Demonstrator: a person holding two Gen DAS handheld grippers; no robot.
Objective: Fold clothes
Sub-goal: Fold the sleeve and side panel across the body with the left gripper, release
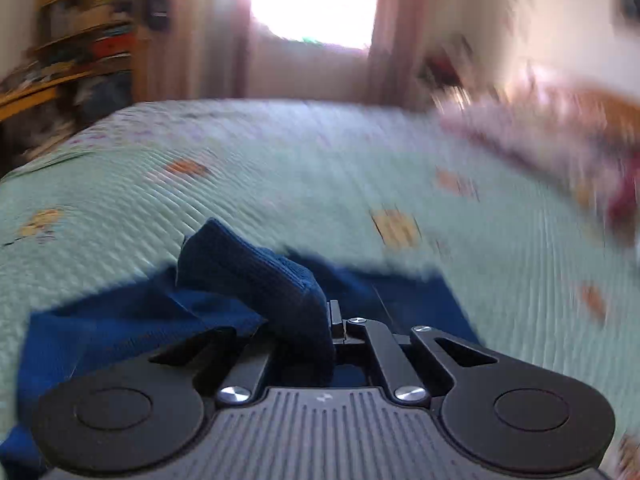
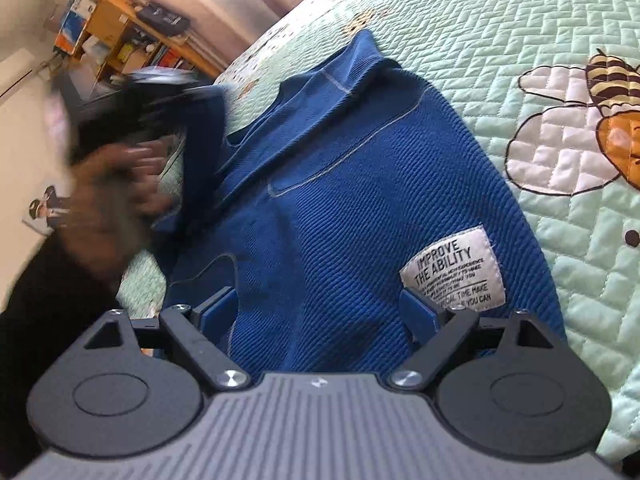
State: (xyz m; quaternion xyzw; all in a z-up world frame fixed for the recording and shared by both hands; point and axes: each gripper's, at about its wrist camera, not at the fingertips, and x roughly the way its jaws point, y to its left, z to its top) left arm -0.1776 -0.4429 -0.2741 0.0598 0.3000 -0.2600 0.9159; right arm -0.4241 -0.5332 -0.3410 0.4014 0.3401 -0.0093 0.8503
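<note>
Quilt (image 2: pixel 520 20) beyond sweater (image 2: pixel 340 200) open; pink heap (image 1: pixel 540 132) far side.

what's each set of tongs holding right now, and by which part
The left tongs are shut on a ribbed edge of the blue sweater, probably a cuff or hem. The right tongs stand open over the sweater's body, gripping nothing.

A blue ribbed knit sweater (image 2: pixel 340 208) with a glossy woven label (image 2: pixel 454 270) is lying on matt quilted cloth bedspread (image 2: pixel 500 32), beneath matt black plastic gripper (image 2: pixel 324 308) housing.
</note>
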